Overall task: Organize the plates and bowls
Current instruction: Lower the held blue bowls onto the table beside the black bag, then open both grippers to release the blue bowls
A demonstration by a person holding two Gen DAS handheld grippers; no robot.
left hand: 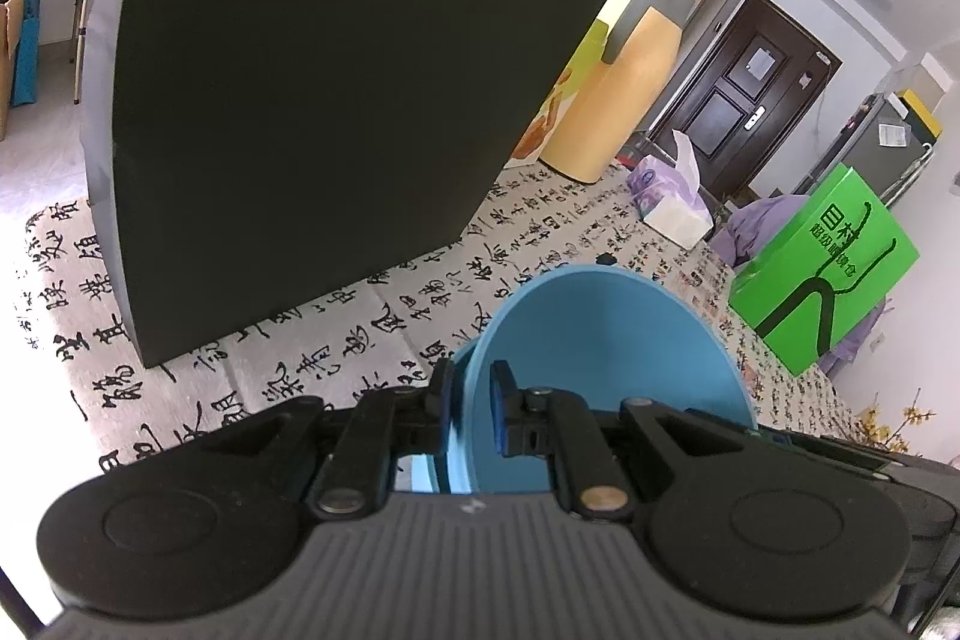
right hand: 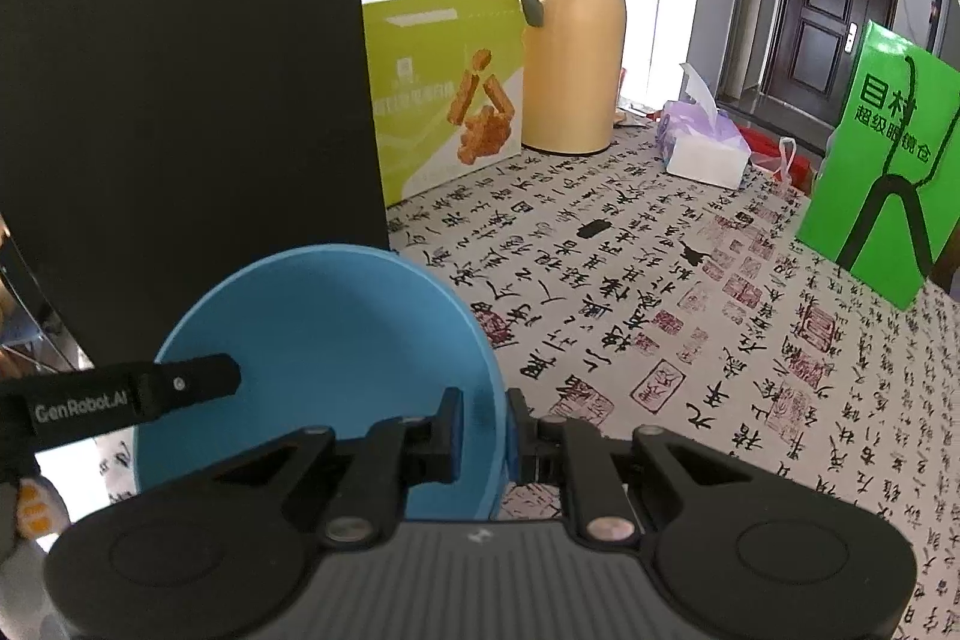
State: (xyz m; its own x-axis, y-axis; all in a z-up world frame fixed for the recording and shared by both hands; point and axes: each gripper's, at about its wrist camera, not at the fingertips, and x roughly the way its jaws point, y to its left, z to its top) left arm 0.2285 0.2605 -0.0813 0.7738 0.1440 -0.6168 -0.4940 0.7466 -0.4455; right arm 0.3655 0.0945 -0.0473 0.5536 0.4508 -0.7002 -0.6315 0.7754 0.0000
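Observation:
A single blue bowl (left hand: 600, 370) (right hand: 330, 328) is held from both sides over the calligraphy tablecloth (right hand: 660, 310). My left gripper (left hand: 474, 391) is shut on the bowl's left rim, one pad inside and one outside the wall. My right gripper (right hand: 485, 415) is shut on the opposite, right rim in the same way. In the right wrist view one black finger of the left gripper (right hand: 192, 382) reaches over the bowl's far-left rim. The bowl is empty. Whether its base touches the cloth is hidden.
A tall black box (left hand: 330, 70) (right hand: 180, 100) stands just behind the bowl. Further back are a snack carton (right hand: 450, 94), a yellow jug (right hand: 570, 40) and a tissue box (right hand: 708, 148). A green box (right hand: 888, 172) stands at the right.

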